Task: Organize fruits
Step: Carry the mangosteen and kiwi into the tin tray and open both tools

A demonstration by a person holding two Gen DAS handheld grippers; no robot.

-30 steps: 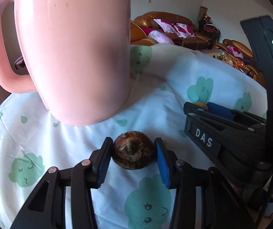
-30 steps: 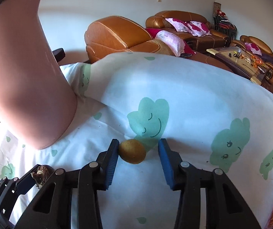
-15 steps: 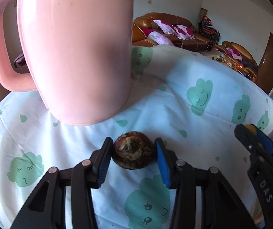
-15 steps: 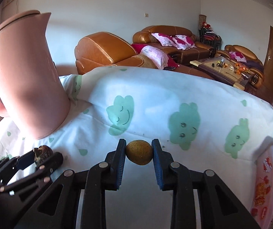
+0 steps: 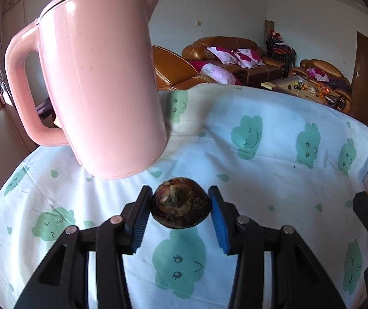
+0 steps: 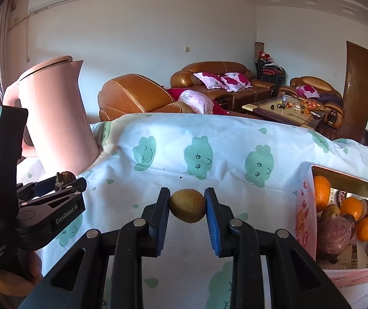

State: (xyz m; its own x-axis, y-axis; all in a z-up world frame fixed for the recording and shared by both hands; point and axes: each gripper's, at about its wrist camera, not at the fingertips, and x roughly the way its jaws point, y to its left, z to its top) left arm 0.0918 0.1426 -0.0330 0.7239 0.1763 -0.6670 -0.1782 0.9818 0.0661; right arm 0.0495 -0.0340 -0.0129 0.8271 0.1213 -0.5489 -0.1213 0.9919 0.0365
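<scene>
While both grippers carry a fruit, the step in hand seems to be the transport toward the box (image 6: 305, 221) at the right edge of the table, where oranges (image 6: 321, 191) and other fruits already lie. The left gripper (image 5: 180, 212) pinches a dark brown fruit (image 5: 180, 206), round and a little flattened, between its blue pads (image 5: 139, 225); the jaws press on both sides of it. The fruit appears lifted above the tablecloth (image 5: 274, 170), though how high I cannot tell. The right gripper (image 6: 187, 206) pinches a small yellow-brown fruit (image 6: 187, 205) in the same way, its pads touching both flanks.

In the right wrist view the left gripper is seen from the side, near the left edge of the table and just beside the pink kettle (image 5: 99, 82), with its fingers directed toward the middle. The right gripper points forward over the cloth, and the box opening is near it, on its right side.

For the next move I judge that the right gripper must go to the right and over the wall of the box, then spread its jaws only when the fruit is low, so it does not bounce on the oranges. The left gripper has a longer way across the table, and it should wait or pass behind, because two tools over one small opening can collide. The grip on the round fruits is narrow, so a quick turn could let one slip.
</scene>
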